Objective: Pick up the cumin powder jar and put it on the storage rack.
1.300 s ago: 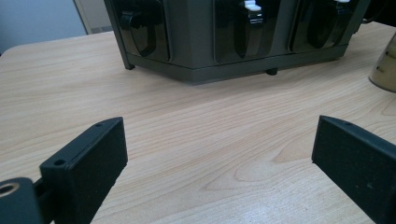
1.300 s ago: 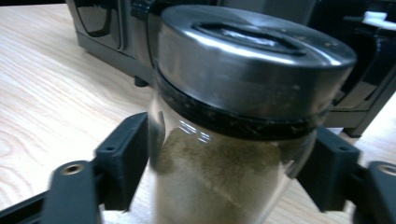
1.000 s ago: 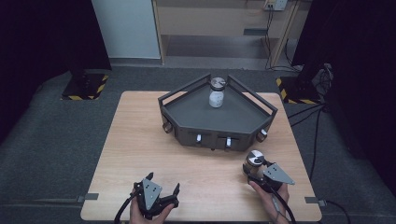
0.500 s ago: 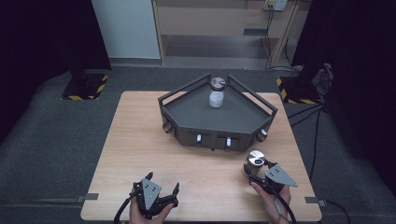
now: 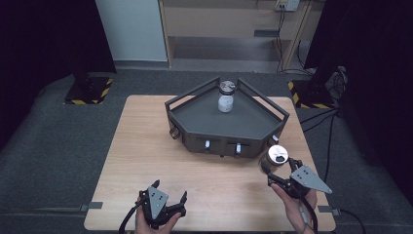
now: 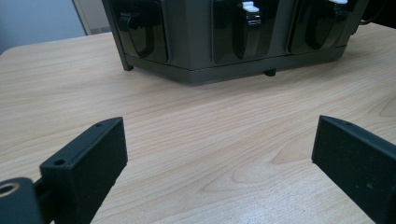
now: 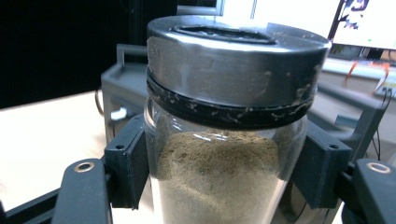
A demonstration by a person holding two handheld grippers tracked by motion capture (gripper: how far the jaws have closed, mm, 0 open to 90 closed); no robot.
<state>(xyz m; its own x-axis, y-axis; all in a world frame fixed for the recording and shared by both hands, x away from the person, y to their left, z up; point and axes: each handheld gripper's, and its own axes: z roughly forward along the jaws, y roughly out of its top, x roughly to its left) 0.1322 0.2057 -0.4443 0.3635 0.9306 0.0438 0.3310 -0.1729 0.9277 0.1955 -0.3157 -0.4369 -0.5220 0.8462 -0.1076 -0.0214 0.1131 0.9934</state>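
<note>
High view down over table (image 5: 146, 146); tool views low, close, both facing the tray (image 6: 187, 46).

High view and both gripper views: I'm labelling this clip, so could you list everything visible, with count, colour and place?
table: one, light wood, centre of the dark carpeted floor.
rack tray: one, dark grey, angular with raised rails, far half of the table.
jar on the tray: one, clear with metal lid and pale contents, upright at the tray's far corner.
held jar: one, clear with metal lid, holding brownish powder, between the right gripper's pads.
floor stands: two, black with yellow-black stripes, beside the table's far corners.
shelf unit: one, wooden, behind.
left gripper: black, open, near table edge.
right gripper: black, shut on the held jar.
</note>
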